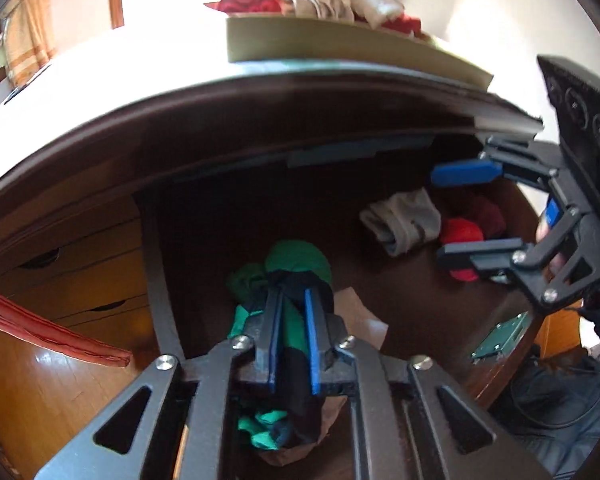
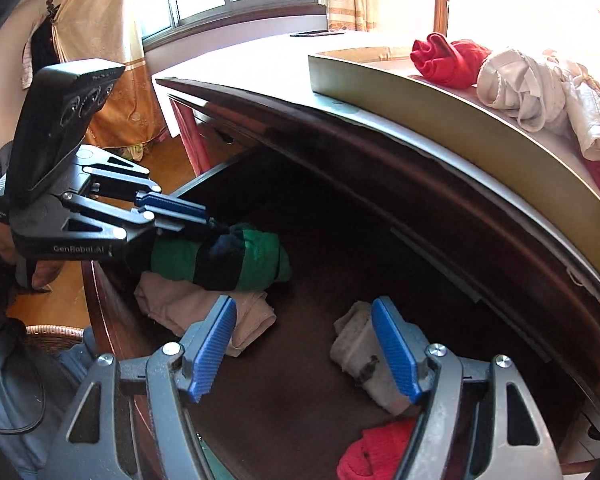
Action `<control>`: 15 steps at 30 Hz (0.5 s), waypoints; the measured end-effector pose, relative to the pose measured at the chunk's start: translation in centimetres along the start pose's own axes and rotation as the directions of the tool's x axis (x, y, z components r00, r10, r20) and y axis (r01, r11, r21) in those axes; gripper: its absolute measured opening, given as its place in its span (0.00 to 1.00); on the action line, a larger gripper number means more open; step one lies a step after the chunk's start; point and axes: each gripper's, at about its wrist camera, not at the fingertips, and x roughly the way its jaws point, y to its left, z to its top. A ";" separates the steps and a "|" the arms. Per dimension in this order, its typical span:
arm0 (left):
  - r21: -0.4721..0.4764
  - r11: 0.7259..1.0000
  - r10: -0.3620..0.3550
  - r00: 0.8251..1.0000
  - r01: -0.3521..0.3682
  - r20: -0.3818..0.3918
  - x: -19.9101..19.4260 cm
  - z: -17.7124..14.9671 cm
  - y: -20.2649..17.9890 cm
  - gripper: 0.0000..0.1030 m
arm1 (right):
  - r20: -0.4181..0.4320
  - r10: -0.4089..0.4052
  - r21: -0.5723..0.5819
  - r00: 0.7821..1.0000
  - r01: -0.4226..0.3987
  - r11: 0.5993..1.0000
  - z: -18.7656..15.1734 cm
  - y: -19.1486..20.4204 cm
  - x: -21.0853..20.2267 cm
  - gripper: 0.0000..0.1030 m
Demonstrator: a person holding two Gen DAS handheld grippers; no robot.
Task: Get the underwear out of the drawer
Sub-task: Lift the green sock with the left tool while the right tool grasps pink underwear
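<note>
Left wrist — claw (image 1: 292, 320) clamped on green underwear (image 1: 300, 258)

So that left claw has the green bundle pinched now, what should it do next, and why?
Probably lift it clear of the drawer and carry it up to the tray on top. The left gripper is shut on the green bundle, which hangs just above the beige piece, still inside the drawer. The tray already holds red and cream pieces, so it looks like the drop spot.
</note>
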 end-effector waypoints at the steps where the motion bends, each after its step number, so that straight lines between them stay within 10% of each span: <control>1: 0.009 1.000 0.007 1.000 -0.007 -0.012 0.3 0.2 -0.1 0.23 | 0.001 -0.002 0.002 1.000 0.002 1.000 -0.1 -0.1 -0.1 0.70; 5: 0.048 0.999 0.013 0.997 -0.009 -0.077 1.5 0.2 -0.7 0.55 | 0.008 -0.003 0.024 1.000 0.003 1.000 -0.4 -0.4 -0.3 0.70; 13: 0.104 0.992 0.088 0.984 -0.072 -0.155 3.4 0.2 -1.1 0.53 | 0.034 -0.003 0.031 0.999 0.002 1.000 -0.9 -1.3 -1.5 0.70; 15: 0.094 0.992 0.099 0.985 -0.086 -0.144 3.2 0.2 -0.9 0.39 | 0.034 0.000 0.030 0.999 -0.001 1.000 -0.9 -1.3 -1.5 0.70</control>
